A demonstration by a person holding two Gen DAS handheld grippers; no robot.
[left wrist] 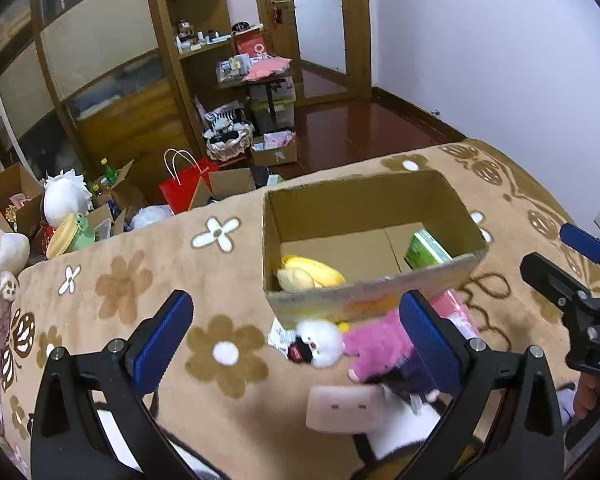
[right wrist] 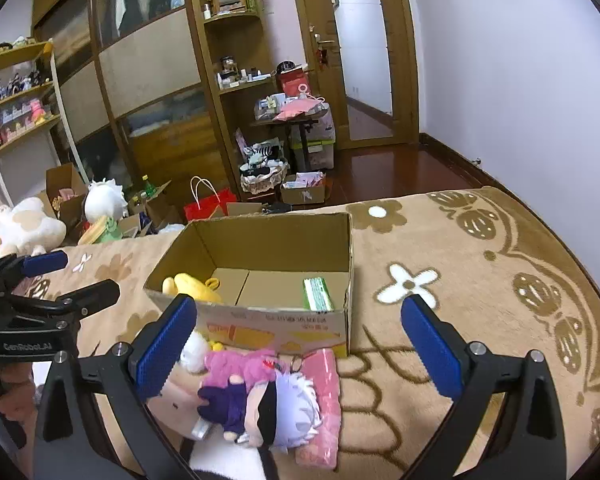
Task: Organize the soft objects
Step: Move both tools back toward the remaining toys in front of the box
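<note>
We hold both tools above a bed covered with a tan flowered blanket (right wrist: 440,240), and neither is gripping anything. The left tool (left wrist: 296,344) has its blue-padded fingers (left wrist: 164,340) spread wide, with a small white plush (left wrist: 322,342) and a pink plush (left wrist: 380,346) lying on the blanket between them, untouched as far as we can tell. The right tool (right wrist: 300,354) is spread just as wide over a doll with white hair and a black blindfold (right wrist: 276,408), which lies on a flat pink packet (right wrist: 324,400) just in front of an open cardboard box (right wrist: 260,324). Inside the box a yellow plush (right wrist: 192,286) sits in the left corner and a green packet (right wrist: 318,294) leans near the right wall. A pale pink square cushion (left wrist: 340,410) lies nearest us, beside the pink plush.
</note>
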